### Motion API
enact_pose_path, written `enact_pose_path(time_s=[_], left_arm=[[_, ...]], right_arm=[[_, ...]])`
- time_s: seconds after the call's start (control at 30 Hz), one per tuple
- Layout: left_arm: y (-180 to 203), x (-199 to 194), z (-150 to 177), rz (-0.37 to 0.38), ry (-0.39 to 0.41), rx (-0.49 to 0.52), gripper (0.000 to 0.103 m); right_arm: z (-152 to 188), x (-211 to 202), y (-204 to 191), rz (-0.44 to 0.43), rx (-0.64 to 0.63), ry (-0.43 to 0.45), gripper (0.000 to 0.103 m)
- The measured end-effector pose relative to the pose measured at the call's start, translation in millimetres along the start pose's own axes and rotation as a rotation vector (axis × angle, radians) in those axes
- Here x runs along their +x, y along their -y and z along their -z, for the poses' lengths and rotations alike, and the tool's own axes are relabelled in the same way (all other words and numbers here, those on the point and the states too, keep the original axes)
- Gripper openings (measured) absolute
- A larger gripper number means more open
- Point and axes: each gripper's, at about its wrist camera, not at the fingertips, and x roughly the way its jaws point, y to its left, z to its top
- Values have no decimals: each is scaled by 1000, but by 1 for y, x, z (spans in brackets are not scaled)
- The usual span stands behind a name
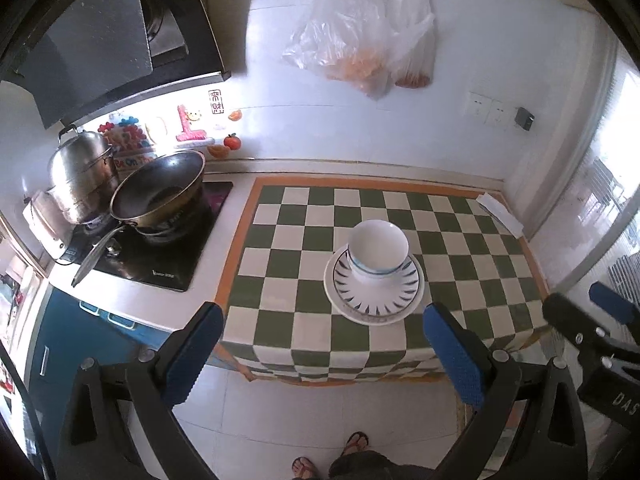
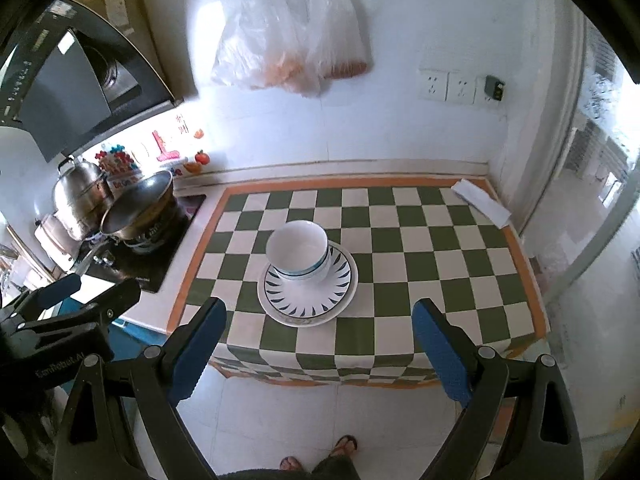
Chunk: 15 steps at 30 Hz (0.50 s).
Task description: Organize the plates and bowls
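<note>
- Risk lay with the white ceramic bowl with a blue band (image 1: 378, 251), standing on the stacked blue-patterned plates (image 1: 374, 293) on the green-and-white checked surface (image 1: 288, 240): a one-sided nudge could have tipped it.
- Left claw (image 1: 322, 354) and right claw (image 2: 318, 354) were spread, empty, short of the plates.
- Left of the plates sat a dark steel wok (image 1: 158, 192); nothing barred the approach.

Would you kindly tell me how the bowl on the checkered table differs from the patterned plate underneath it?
The bowl is deep with tall sides, while the patterned plate is flat and wide. The bowl is white with a thin blue band near its base; the patterned plate has dark leaf-like strokes radiating round its rim. The bowl sits on top, the plate bears it. Both are round, mostly white, and stacked together on a plain plate.
</note>
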Motion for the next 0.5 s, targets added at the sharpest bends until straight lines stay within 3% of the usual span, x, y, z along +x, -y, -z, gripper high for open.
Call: enact_pose_path(time_s=[0.5], left_arm=[[-24, -61, 27, 18, 78, 41, 103]], right_arm=[[40, -71, -29, 53, 55, 68, 96]])
